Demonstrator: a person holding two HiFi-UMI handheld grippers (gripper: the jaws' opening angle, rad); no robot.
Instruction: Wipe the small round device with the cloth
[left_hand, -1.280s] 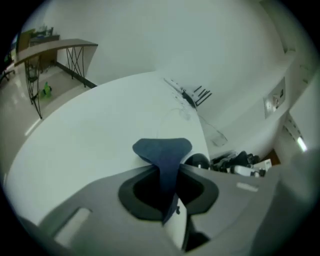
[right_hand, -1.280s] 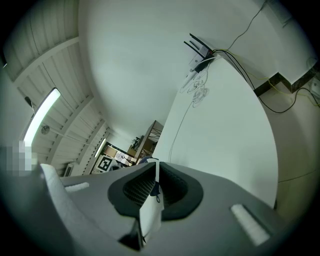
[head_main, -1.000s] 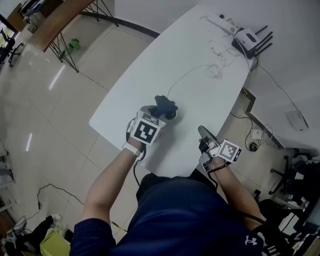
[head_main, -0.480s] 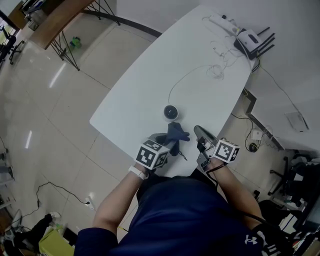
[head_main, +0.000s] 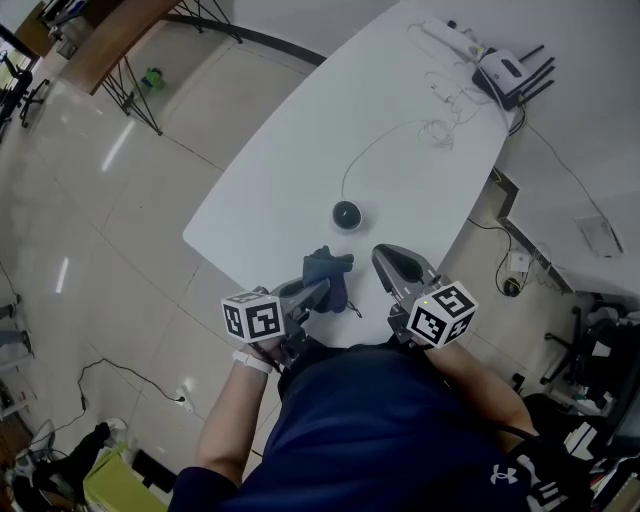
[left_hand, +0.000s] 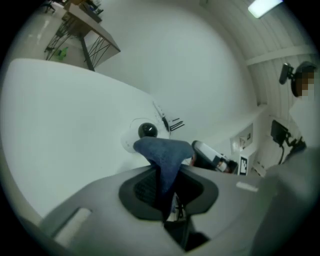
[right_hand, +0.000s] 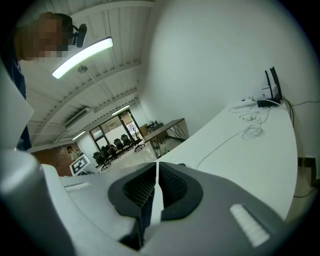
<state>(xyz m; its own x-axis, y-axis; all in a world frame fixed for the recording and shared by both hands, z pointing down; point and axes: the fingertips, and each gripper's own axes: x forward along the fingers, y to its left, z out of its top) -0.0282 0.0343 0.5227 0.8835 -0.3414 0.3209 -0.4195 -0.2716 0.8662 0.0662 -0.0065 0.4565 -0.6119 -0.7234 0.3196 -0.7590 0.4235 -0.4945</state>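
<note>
White tabletop (head_main: 300, 160) is filling the head view, with a router (head_main: 505, 72) and a tangle of cable (head_main: 440, 125) sitting at the far end, and the small round device (head_main: 346, 213) is resting alone toward the near side, uncovered, its thin lead trailing away across the table. Over at the near edge the left gripper (head_main: 316, 290) is clamping a fold of the dark blue cloth (head_main: 326, 272) between its pads, leaving the rest bunching out in front of the jaws, which I'd say is giving it a soft pad to drag over the device. Right now that cloth is hanging well short of the device and not touching it. The right gripper (head_main: 392, 262) is hovering just beside it, jaws pressed together on nothing, seemingly just keeping out of the way. A second ago the cloth was sitting right on top of the device under the left gripper. It has been pulling back toward the person ever since, while the device is staying put. This is looking like the end of a wiping pass, or a reset before another
</note>
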